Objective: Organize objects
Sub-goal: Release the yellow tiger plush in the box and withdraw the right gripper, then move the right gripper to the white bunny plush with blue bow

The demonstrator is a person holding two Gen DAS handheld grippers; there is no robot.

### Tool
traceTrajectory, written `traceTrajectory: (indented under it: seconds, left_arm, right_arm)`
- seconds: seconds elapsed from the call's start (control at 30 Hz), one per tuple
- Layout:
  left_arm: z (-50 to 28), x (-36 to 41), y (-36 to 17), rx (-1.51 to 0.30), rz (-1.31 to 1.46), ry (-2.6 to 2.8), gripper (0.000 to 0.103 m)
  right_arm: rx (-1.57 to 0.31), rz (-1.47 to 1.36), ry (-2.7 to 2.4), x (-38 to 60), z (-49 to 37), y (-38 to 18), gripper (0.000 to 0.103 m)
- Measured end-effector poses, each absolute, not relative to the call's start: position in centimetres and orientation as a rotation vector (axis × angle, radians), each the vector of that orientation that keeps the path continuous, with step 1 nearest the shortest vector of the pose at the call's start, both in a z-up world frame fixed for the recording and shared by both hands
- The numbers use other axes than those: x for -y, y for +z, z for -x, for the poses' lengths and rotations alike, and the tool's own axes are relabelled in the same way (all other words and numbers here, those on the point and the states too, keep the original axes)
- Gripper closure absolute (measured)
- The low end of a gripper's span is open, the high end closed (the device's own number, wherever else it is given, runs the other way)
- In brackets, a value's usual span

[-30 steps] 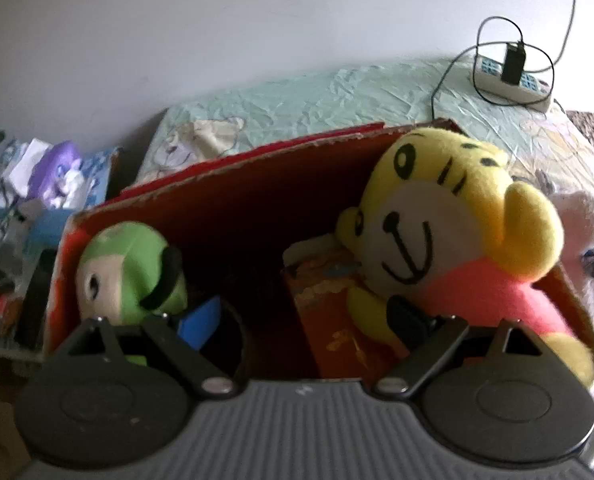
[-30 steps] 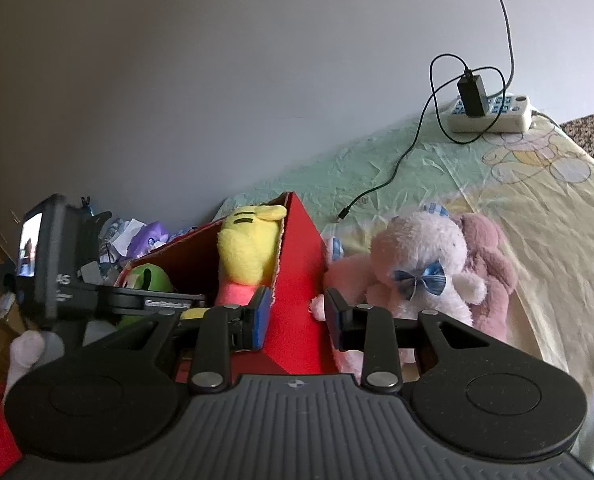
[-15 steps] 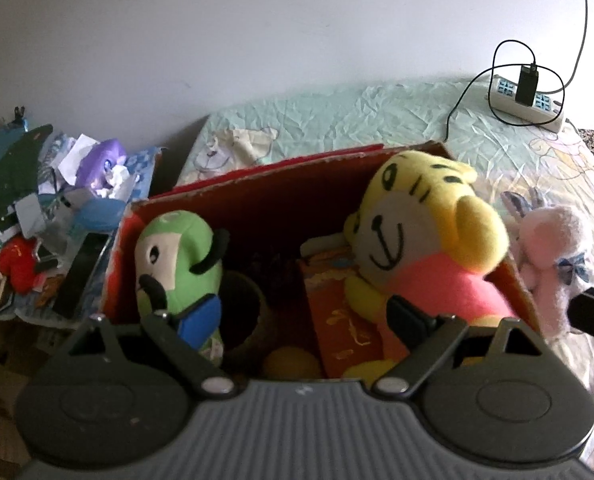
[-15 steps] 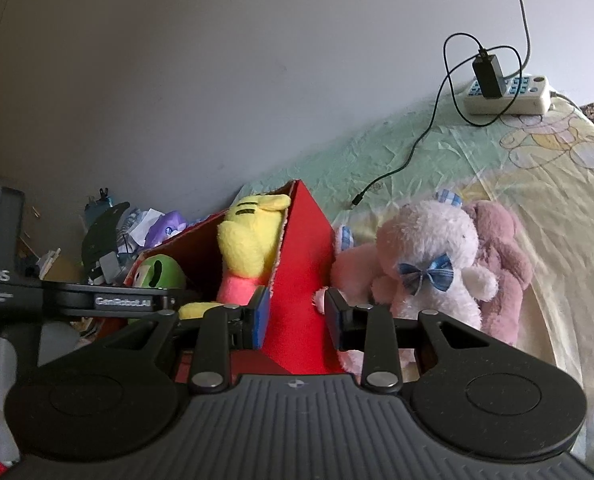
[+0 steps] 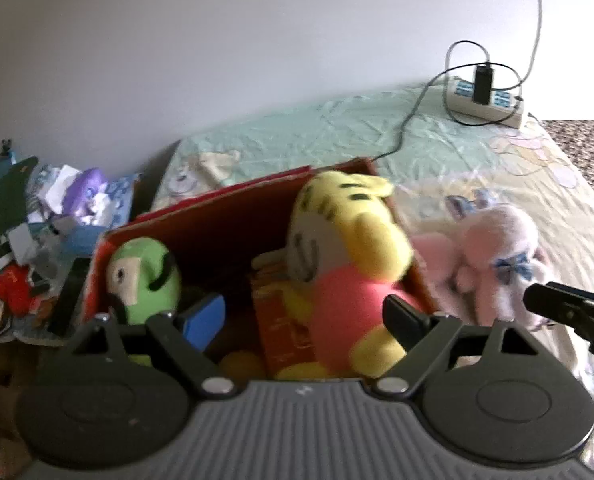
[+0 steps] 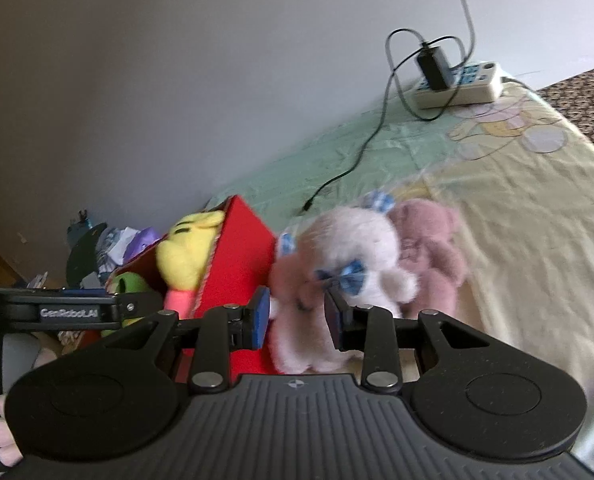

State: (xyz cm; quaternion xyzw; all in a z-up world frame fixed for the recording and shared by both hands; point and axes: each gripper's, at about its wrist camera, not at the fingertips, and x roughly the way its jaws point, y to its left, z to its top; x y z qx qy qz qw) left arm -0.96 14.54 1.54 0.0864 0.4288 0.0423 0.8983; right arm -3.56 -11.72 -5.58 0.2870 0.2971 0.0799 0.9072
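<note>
Seen first from the left wrist camera, the left claw (image 5: 303,316) fills the bottom of the frame, its jaws apart and closing, with nothing pressed between the pads. Behind it, in the middle of the frame, a red cardboard box (image 5: 233,200) stands open on a bed (image 5: 317,132) with a pale green and yellow sheet. Inside the box, a green plush toy (image 5: 143,276) sits at the left and a yellow plush toy with a pink body (image 5: 345,256) at the right, with a red and gold packet (image 5: 281,320) between them. Just right of the box, on the sheet, lies a pale pink plush bunny (image 5: 493,256). At the right edge the tip of the right claw (image 5: 569,312) pokes in. A white power strip (image 5: 485,104) lies at upper right, and a heap of clutter (image 5: 49,232) sits at the left.

Next, from the right wrist camera, the right claw (image 6: 297,318) sits low in the centre, jaws narrowly apart with the bunny's (image 6: 353,256) lower body between them; whether the pads press it I cannot tell. A darker pink plush (image 6: 433,252) leans against the bunny's right side. The box (image 6: 237,264) stands just left, and the left claw's bar (image 6: 69,312) crosses the lower left.
</note>
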Motion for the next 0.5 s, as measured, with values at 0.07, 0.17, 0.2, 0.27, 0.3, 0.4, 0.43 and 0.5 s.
traceTrajectory:
  seconds: [0.07, 0.17, 0.2, 0.27, 0.3, 0.4, 0.43, 0.5]
  left_arm:
    - [0.9, -13.8, 1.7, -0.887, -0.182, 0.068, 0.015]
    - [0.9, -12.5, 2.2, -0.863, -0.195, 0.032, 0.014]
    - [1.0, -12.1, 2.4, -0.853, -0.195, 0.016, 0.014]
    - [1.2, -11.3, 2.9, -0.830, -0.182, -0.031, 0.013]
    - [1.3, -11.0, 3.1, -0.822, -0.171, -0.060, 0.013]
    - [1.5, -9.5, 3.4, -0.809, -0.142, -0.157, 0.014]
    - [1.6, -8.9, 3.3, -0.804, -0.139, -0.189, 0.014]
    - [1.8, -7.7, 3.0, -0.796, -0.142, -0.237, 0.015]
  right_arm:
    - [-0.613, -0.595, 0.148, 12.6, 3.8, -5.8, 0.070]
    - [-0.616, -0.598, 0.126, 14.0, 4.0, -5.9, 0.070]
    - [-0.617, -0.601, 0.117, 14.5, 4.0, -5.9, 0.070]
    - [-0.623, -0.614, 0.103, 15.6, 4.0, -6.0, 0.070]
    - [-0.626, -0.623, 0.099, 16.1, 4.1, -6.1, 0.070]
    - [-0.644, -0.658, 0.097, 17.7, 3.9, -6.6, 0.069]
    - [-0.650, -0.674, 0.101, 18.2, 3.8, -6.8, 0.069]
    - [-0.657, -0.701, 0.115, 18.9, 3.6, -7.1, 0.068]
